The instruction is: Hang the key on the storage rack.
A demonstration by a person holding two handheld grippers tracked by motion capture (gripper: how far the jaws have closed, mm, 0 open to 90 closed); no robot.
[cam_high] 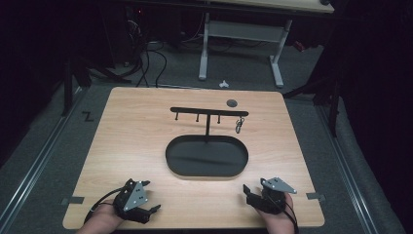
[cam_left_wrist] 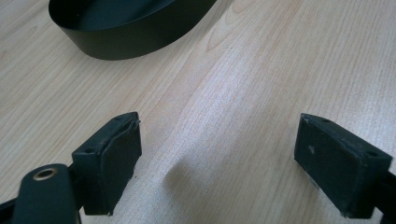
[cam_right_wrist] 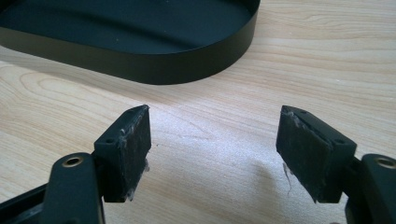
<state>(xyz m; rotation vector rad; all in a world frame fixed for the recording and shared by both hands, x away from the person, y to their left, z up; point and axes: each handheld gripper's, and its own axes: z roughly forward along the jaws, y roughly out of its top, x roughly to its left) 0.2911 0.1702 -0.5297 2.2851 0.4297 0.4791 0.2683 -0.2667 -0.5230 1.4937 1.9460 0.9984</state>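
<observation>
Left tongs [cam_high: 155, 209] and right tongs [cam_high: 246, 192] gape, hands low.

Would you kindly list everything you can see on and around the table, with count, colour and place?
Table: one, light wood, centre of the high view.
Tray: one, black, oval, middle of the table.
Rack: one, black, T-shaped with small hooks, standing at the tray's far edge.
Small item: one, grey metal, hanging from the rack's right-end hook; too small to identify.
Disc: one, dark grey, round, near the table's far edge.
Desk frame: one, white legs, on the floor beyond the table.
Cables: several, black, floor at the far left.
Left gripper: one, black, near left, jaws open.
Right gripper: one, black, near right, jaws open.
</observation>
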